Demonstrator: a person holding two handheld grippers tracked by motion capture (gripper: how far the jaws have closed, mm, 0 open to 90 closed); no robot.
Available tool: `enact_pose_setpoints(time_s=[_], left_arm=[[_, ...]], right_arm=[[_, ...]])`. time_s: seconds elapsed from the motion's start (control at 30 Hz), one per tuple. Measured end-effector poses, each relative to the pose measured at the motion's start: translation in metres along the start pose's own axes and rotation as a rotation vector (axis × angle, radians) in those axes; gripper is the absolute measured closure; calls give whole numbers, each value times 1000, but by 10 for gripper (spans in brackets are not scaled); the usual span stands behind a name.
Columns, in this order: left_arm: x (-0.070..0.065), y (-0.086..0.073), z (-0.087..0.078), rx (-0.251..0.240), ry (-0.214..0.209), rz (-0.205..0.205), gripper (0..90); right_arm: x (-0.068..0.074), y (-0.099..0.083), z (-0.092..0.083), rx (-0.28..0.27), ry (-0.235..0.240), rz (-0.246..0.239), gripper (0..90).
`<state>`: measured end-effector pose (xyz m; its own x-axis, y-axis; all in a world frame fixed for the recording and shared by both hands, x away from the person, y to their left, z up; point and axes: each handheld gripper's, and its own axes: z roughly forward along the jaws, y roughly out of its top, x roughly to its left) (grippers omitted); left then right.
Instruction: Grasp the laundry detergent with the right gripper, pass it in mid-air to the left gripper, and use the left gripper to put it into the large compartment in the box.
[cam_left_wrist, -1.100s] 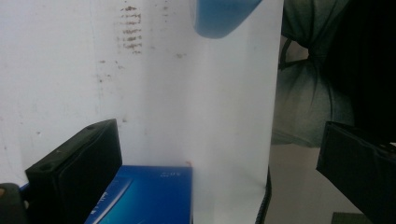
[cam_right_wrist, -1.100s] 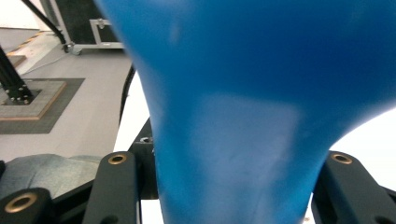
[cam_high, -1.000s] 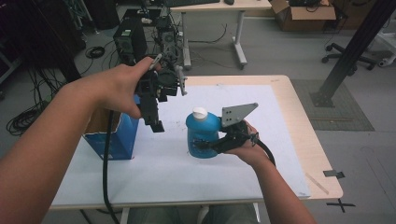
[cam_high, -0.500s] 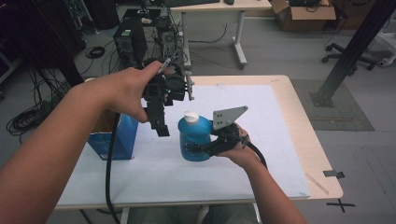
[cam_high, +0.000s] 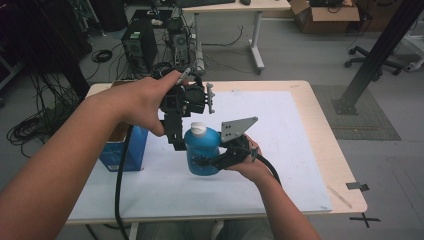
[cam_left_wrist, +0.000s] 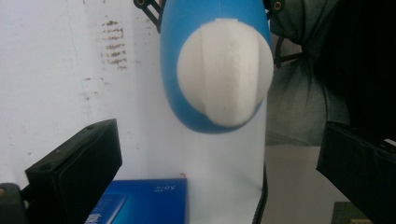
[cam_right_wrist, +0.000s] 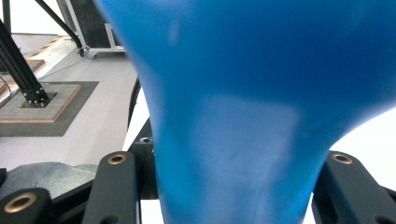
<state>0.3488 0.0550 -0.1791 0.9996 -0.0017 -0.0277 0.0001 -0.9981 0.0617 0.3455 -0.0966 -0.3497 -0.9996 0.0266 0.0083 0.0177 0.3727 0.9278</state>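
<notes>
The right gripper (cam_high: 212, 161) is clamping the blue bottle (cam_high: 202, 152) upright, steadying it. The left gripper (cam_high: 176, 142), jaws gaping wide, is hovering above the white cap (cam_left_wrist: 224, 72), seemingly lining up to grip it.

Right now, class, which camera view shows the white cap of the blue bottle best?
The left gripper view: the white cap sits large and centred, facing the camera. The high view shows it small atop the blue bottle. The right gripper view gives just the bottle's blurred body.
</notes>
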Motion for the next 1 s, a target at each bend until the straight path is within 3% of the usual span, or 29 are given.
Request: enact_pose_setpoints(time_s=[0.33, 1.0], left_arm=[[-4, 8, 6, 17, 13, 16, 1], [-8, 14, 20, 21, 29, 5, 1]], right_arm=[[1, 4, 9, -9, 9, -5, 464], [4, 9, 17, -14, 16, -12, 464]])
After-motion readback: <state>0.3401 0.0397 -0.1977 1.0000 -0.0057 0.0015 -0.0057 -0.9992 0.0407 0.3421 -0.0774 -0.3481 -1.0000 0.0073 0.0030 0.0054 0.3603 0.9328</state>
